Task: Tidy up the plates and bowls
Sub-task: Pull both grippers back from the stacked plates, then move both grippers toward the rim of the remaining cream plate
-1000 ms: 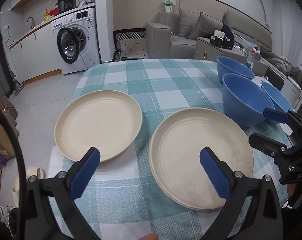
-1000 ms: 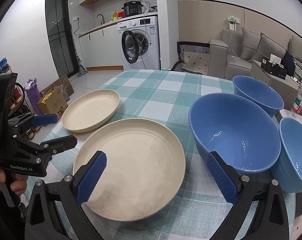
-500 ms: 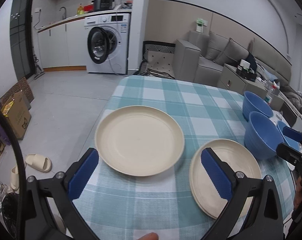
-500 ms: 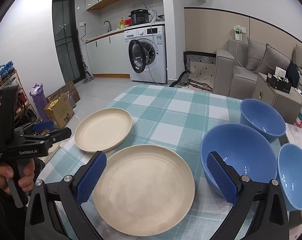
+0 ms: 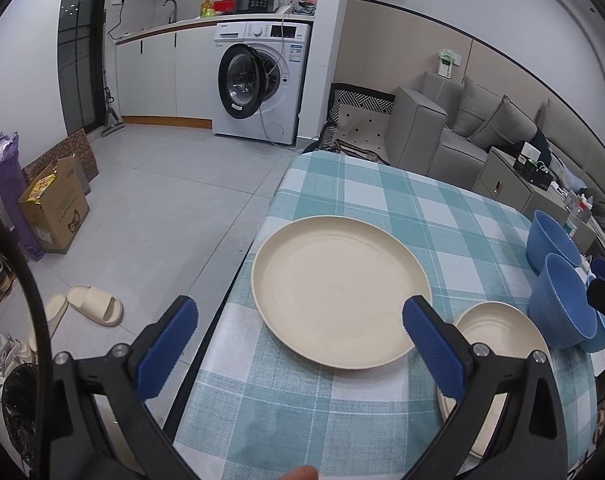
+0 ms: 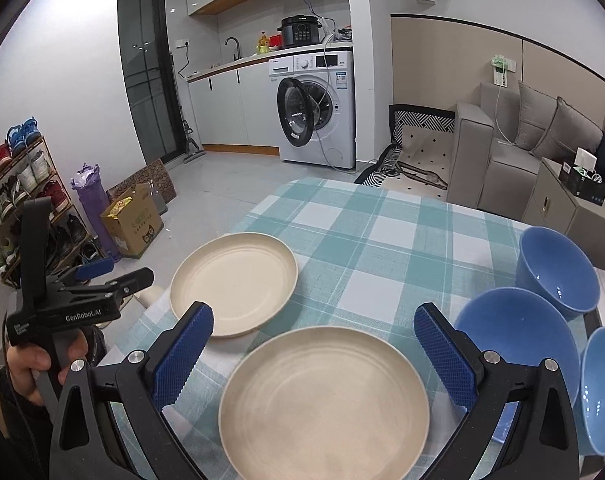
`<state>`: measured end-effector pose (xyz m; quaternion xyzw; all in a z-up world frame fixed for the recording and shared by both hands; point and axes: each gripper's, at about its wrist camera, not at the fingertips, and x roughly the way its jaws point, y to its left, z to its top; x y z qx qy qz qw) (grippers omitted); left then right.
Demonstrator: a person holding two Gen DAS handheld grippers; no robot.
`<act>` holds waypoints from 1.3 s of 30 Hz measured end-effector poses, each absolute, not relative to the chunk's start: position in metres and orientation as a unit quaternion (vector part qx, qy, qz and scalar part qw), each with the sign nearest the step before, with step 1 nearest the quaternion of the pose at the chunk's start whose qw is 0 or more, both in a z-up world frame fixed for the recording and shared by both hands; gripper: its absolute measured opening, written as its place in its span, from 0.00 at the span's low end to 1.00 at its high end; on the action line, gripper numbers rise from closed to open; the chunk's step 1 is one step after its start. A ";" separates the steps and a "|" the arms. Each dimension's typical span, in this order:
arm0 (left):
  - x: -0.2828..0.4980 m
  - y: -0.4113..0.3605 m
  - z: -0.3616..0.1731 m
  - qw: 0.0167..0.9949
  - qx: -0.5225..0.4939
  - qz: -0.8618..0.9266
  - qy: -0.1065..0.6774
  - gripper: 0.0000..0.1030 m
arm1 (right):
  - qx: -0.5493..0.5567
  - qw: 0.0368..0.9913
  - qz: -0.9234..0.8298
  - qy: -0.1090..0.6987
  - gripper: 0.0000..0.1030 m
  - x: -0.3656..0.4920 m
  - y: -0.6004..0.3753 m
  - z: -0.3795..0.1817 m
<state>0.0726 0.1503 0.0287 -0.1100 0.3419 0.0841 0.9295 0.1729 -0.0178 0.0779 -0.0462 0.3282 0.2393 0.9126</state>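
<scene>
Right now my left hand-held gripper (image 5: 298, 344) is spread wide and grasps nothing; its blue pads (image 5: 167, 346) hang apart above the near left corner of the table (image 5: 382, 200), one pad over the table's edge, the other over the rim of the left plate (image 5: 340, 296). My right hand-held gripper (image 6: 312, 354) is just as wide, empty too, with the near plate (image 6: 322, 398) lying between its pads (image 6: 182, 356) in the right wrist view, not touched by them.

Both cream plates lie flat on the checked tablecloth, side by side and close, though I cannot tell whether their rims meet. Three blue bowls sit to the right of the plates: the far bowl (image 6: 556, 272), the middle bowl (image 6: 514, 340) just beside the near plate, and the near bowl (image 6: 602, 388) at the table's right edge. My left hand (image 6: 26, 364) wraps the grip of its tool, seen off the table's left side from the right wrist.
</scene>
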 end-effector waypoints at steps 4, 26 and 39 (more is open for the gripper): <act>0.078 0.157 0.023 0.929 -0.113 0.097 0.340 1.00 | -0.053 0.910 0.240 0.334 0.99 0.185 -0.004 0.076; 0.104 0.181 -0.015 0.909 -0.161 0.108 0.369 0.99 | -0.044 0.886 0.239 0.396 0.99 0.252 0.038 0.027; 0.115 0.187 -0.035 0.900 -0.175 0.098 0.387 0.91 | -0.063 0.871 0.235 0.427 0.99 0.282 0.060 -0.006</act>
